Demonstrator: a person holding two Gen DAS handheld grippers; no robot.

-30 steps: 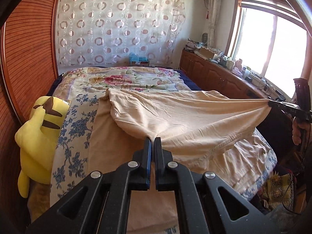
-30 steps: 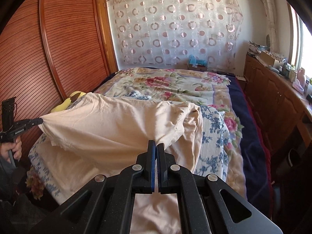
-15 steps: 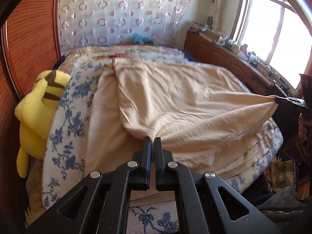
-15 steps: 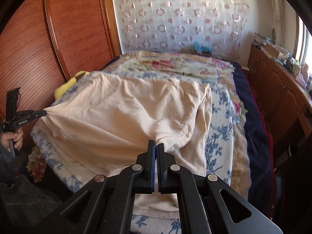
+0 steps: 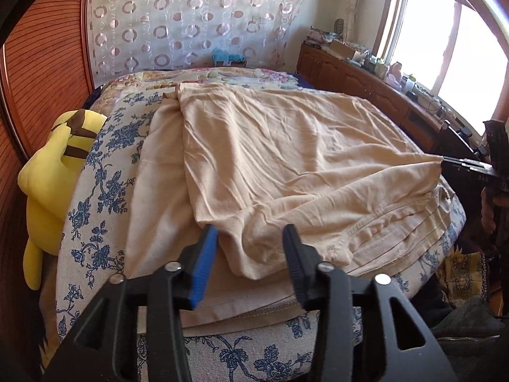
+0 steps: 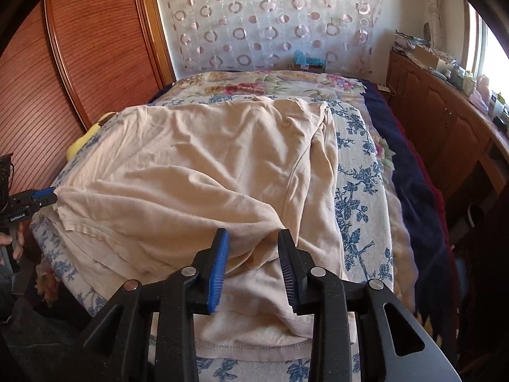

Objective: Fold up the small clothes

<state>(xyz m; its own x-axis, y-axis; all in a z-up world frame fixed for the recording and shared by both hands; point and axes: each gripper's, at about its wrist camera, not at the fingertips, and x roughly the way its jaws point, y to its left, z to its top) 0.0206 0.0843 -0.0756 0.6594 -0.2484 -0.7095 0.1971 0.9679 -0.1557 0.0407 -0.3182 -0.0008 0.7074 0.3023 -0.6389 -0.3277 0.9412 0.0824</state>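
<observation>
Garment: beige cloth point(image 5: 286, 159) spread over the blue-floral sheet point(image 5: 95, 197) on the bed, filling the centre of both views. Top layer is folded back over a lower beige layer, whose hems show along the near edge at lower centre of each frame. Loose bunched corner of the top layer sits at lower centre of the left wrist view, slack and wrinkled.

Left gripper point(image 5: 251, 245): fingers wide apart, nothing clamped. The bunched fabric corner lies in the gap between them; can't tell if either pad touches it. Blue pad on the left finger, black ribbed pad on the right one.

Right gripper point(image 6: 253, 248): same story, spread wide, gripping nothing. A fabric fold humps up between the fingers at lower centre of the right wrist view.

Cross views: the right gripper shows at the far right edge of the left wrist view, its tip right at the cloth's pointed corner. The left one shows at the left edge of the right wrist view, blue pad touching or just beside the cloth corner. Opening not readable from those angles.

Surroundings: yellow plush toy point(image 5: 54, 172) at the left edge of the left wrist view, wedged between sheet and wooden slatted wardrobe point(image 6: 89, 47). Circle-pattern curtain point(image 6: 270, 16) at top centre. Wooden cabinet point(image 6: 445, 121) along the right side, under the window.
</observation>
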